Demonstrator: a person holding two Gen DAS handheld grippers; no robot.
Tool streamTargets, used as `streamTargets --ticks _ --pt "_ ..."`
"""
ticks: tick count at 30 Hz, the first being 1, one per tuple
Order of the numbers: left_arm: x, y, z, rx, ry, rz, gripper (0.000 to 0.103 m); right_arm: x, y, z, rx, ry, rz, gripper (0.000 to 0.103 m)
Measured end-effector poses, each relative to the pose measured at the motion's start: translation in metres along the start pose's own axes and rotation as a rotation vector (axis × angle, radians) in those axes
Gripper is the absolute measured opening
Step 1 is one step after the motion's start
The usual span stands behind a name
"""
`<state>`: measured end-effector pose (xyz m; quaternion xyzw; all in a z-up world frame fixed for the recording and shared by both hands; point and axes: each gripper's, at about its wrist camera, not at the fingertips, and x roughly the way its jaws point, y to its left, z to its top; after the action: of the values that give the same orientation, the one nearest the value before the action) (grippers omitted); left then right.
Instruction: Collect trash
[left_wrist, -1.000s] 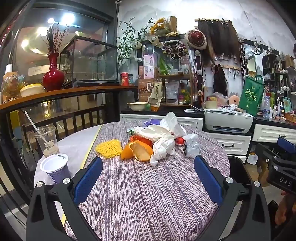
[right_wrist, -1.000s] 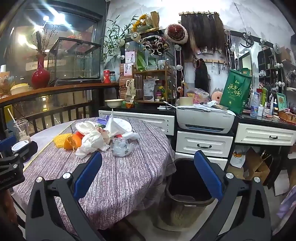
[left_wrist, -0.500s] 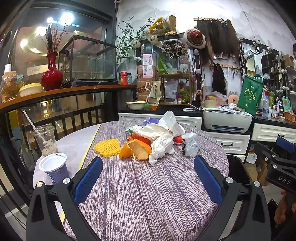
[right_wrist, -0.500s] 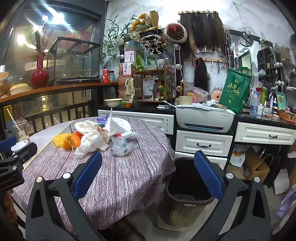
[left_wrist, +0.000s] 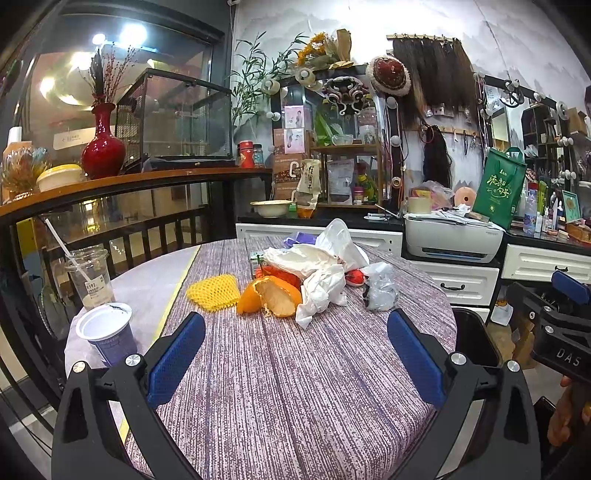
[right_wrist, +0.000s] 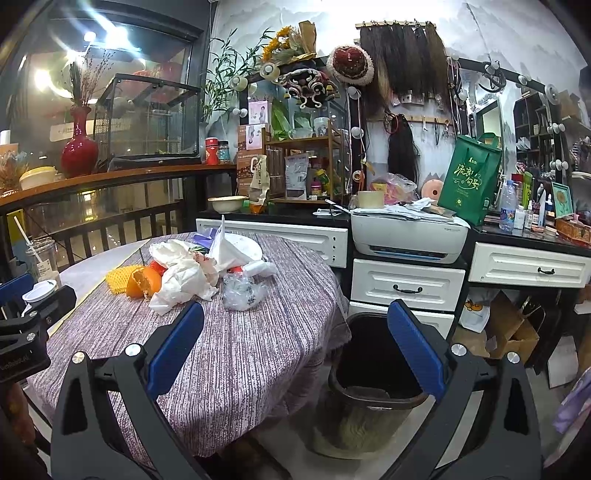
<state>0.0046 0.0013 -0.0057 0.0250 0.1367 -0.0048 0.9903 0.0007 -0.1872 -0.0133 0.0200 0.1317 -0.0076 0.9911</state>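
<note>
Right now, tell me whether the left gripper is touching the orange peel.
Apart. In the left wrist view, bare tablecloth lies between the open left gripper and the orange peel further up the table.

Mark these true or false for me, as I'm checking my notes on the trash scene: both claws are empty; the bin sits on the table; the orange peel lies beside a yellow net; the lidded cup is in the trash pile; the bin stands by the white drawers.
1. Both claws are empty. True: the left claw and right claw are open, holding nothing.
2. The bin is on the table. False: the bin stands on the floor beside the table.
3. The orange peel lies beside a yellow net. True.
4. The lidded cup is in the trash pile. False: the cup stands apart at the table's left edge.
5. The bin stands by the white drawers. True.
</note>
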Motion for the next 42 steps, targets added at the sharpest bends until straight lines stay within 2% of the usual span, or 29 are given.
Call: streamTargets --ticks 42 --pt "0.002 -0.012 -0.01 0.003 0.022 -0.01 0.098 0.0 0.0 0.0 0.006 0.017 0.004 0.098"
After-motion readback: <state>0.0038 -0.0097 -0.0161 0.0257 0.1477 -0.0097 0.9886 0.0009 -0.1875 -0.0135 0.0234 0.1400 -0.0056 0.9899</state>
